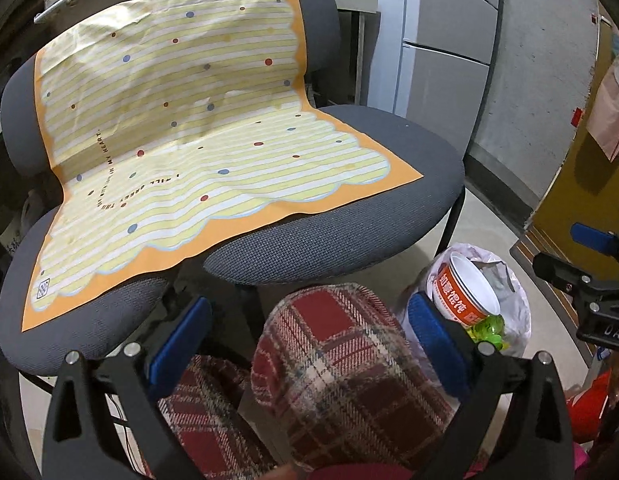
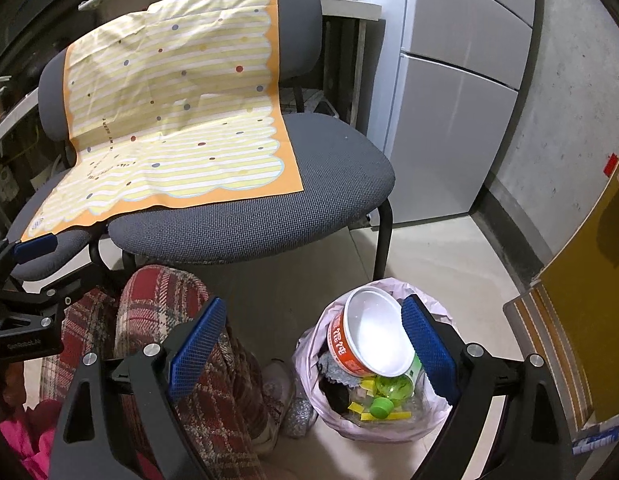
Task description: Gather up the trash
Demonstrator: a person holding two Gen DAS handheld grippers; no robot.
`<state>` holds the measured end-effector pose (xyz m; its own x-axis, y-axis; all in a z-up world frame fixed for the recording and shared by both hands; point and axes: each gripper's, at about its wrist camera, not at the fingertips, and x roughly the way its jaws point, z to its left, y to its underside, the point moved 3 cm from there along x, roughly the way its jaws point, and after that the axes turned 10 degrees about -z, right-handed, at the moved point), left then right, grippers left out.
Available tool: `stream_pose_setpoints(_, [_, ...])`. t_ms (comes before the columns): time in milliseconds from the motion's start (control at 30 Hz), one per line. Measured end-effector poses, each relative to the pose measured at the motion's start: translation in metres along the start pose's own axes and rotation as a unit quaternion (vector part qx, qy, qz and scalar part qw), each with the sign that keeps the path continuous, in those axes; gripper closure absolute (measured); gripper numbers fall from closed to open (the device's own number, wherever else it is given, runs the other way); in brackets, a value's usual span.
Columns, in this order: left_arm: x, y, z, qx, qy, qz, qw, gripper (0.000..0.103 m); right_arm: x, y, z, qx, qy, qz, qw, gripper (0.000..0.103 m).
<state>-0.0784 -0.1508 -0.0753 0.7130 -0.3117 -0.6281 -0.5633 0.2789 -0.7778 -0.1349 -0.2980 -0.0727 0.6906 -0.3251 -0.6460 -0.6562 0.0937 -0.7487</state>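
Left gripper [image 1: 309, 344]: jaws spread wide, holding nothing; positioned above the person's plaid-clad knee [image 1: 337, 364].
Right gripper [image 2: 313, 356]: jaws spread wide, holding nothing; positioned over the floor above the bag, with the plaid leg at its left pad.
Pads [image 2: 197, 350]: blue, textured, one on each finger of both grippers.
Bag [image 2: 389, 432]: pale plastic bag standing on the tiled floor [image 2: 441, 256], mouth open, just beside the person's shoe [image 2: 275, 384] and near the front right chair leg.
Bowl [image 2: 373, 332]: white paper bowl with an orange printed band, lying tilted on top of the bag's contents, opening facing up and toward the camera.
Bottle [image 2: 389, 396]: green plastic bottle with cap, under the bowl, among yellow scraps and dark wrappers inside the bag.
Chairs [image 2: 269, 204]: two grey fabric chairs side by side, behind the knee and bag.
Cloth [image 1: 169, 128]: yellow-striped, dotted, orange-bordered sheet draped across both seats and backrests.
Fridge [image 2: 449, 92]: grey, two doors, against the wall behind the right-hand chair.
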Motion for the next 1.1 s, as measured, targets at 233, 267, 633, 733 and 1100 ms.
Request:
stream_pose_setpoints(233, [0.0000, -0.0004, 0.0018, 0.003, -0.002, -0.001, 1.0000, 0.007, 0.0008, 0.0005, 0.0000, 0.000, 0.000, 0.001, 1.000, 0.014])
stream_pose_setpoints(267, [-0.0002, -0.0002, 0.0021, 0.003, -0.002, 0.000, 1.0000, 0.007, 0.0010, 0.0005, -0.0001, 0.000, 0.000, 0.001, 1.000, 0.014])
stream_pose_setpoints(633, [0.0005, -0.0012, 0.0051, 0.003, -0.004, 0.000, 1.0000, 0.007, 0.0013, 0.0009, 0.0007, 0.002, -0.001, 0.002, 1.000, 0.014])
stream_pose_setpoints(733, [0.0002, -0.0014, 0.0051, 0.003, -0.005, 0.000, 1.0000, 0.007, 0.0018, 0.0009, 0.0005, 0.002, 0.000, 0.001, 1.000, 0.014])
stream_pose_setpoints(1100, [-0.0002, -0.0013, 0.0054, 0.003, -0.005, 0.000, 1.0000, 0.007, 0.0034, 0.0012, -0.0008, 0.001, -0.001, 0.001, 1.000, 0.014])
